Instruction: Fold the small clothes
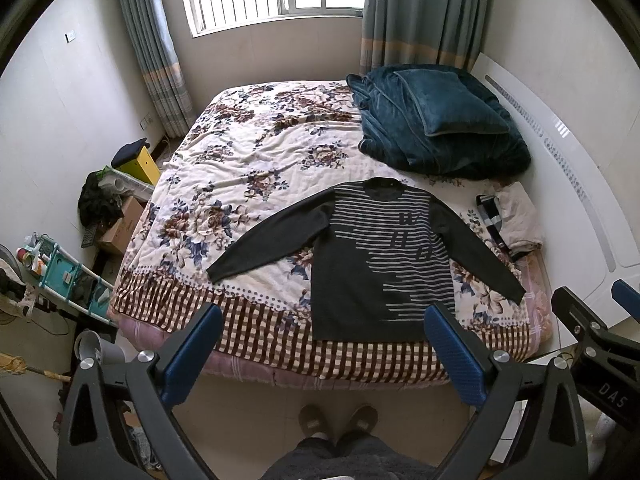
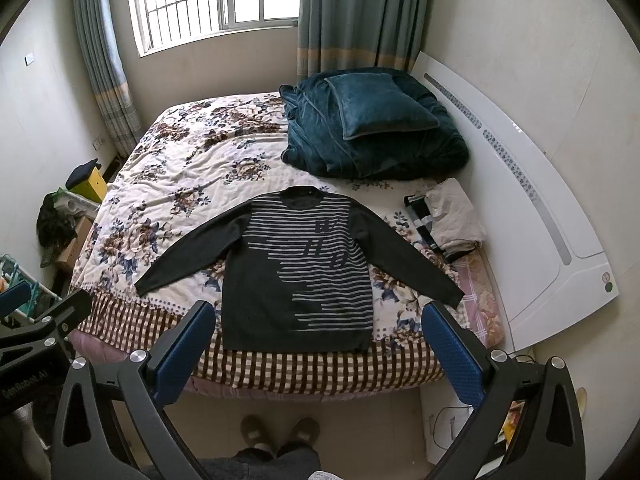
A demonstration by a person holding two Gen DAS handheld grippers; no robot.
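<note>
Nearest, two slippered feet stand on the bare floor at the foot of the bed. Two hand-held grippers are present. Left hand-held gripper: jaws spread wide, blue pads apart, holding nothing, raised above the bed's near edge. Right hand-held gripper: likewise spread wide, empty, raised just beside the left one, over the same edge.

One dark sweater lies flat and face up on the bed, hem at the near edge, collar pointing to the window. Pale stripes cross its chest and one side. Both sleeves are extended outward and angled down, two in count.

One bed, covered by a floral spread with a checked border at the near end. To the right of the sweater, one small stack of folded clothes sits by the white headboard. Further back, one teal blanket, bunched, carries one teal cushion.

Left of the bed, cardboard boxes and clutter line the wall. One barred window with two curtains closes the far wall.
</note>
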